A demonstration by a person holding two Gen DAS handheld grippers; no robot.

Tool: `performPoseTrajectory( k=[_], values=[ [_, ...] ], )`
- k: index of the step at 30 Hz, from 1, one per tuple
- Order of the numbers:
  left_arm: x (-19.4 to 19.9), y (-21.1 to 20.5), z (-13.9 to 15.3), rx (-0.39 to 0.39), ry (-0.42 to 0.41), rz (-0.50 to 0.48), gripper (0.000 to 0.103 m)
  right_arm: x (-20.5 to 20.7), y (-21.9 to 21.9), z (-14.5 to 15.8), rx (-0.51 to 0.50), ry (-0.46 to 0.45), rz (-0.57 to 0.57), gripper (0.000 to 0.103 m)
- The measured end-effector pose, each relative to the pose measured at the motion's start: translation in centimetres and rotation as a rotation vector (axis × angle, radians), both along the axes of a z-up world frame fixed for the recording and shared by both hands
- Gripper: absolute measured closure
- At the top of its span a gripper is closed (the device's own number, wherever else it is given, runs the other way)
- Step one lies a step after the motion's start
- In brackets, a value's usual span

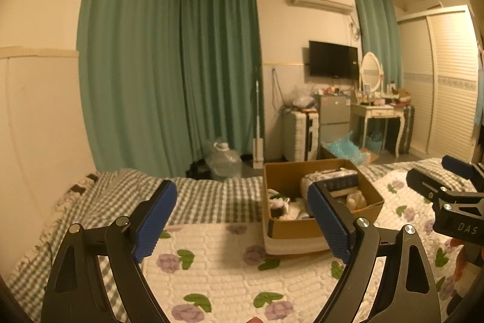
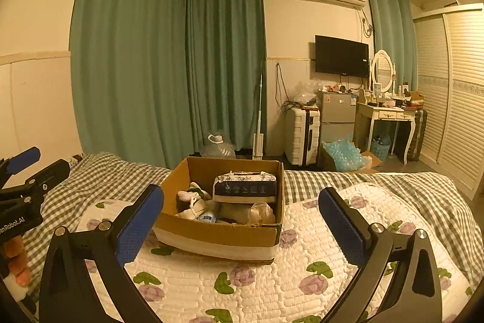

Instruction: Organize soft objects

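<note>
An open cardboard box (image 2: 217,235) stands on the bed's flowered quilt (image 2: 257,283). Inside lie a tissue pack (image 2: 245,186), a white plush toy (image 2: 193,200), a beige soft item (image 2: 261,212) and a small packet (image 2: 208,215). The box also shows in the left wrist view (image 1: 320,227), right of centre. My left gripper (image 1: 242,217) is open and empty, held above the quilt to the box's left. My right gripper (image 2: 240,224) is open and empty, in front of the box. Each gripper shows at the edge of the other's view (image 1: 447,189) (image 2: 27,180).
A grey checked blanket (image 1: 196,199) covers the far side of the bed. Behind it are green curtains (image 2: 169,65), a water jug (image 2: 216,149), a white suitcase (image 2: 302,135), a small fridge (image 2: 337,114), a dressing table (image 2: 387,114) and a louvred wardrobe (image 2: 453,93).
</note>
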State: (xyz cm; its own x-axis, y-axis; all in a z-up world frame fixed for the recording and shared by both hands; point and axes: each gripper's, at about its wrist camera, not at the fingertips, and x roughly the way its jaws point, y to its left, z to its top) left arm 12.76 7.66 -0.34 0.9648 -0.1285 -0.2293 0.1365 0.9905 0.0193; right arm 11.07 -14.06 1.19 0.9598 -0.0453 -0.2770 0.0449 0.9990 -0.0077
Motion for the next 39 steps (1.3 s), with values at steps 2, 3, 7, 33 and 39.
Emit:
performPoseTrajectory(
  k=[2,3,7,33,39],
  values=[
    [0.2,0.0,-0.2,0.0,0.011,-0.002,0.014,0.0,0.0,-0.1,-0.001,0.0,-0.002,0.0],
    [0.3,0.0,-0.3,0.0,0.016,-0.002,0.014,-0.1,0.0,-0.1,-0.001,0.0,-0.002,0.0],
    [0.5,-0.4,-0.8,0.008,0.029,-0.012,0.014,-0.2,0.1,-0.2,-0.008,-0.006,-0.002,0.0],
    [0.5,-0.8,-1.1,0.0,0.046,-0.044,0.014,-0.4,0.7,-0.7,-0.023,0.007,0.008,0.0],
    [0.6,-0.7,-1.3,-0.002,0.047,-0.051,0.014,-0.4,0.7,-0.9,-0.022,0.009,0.007,0.0]
  ],
)
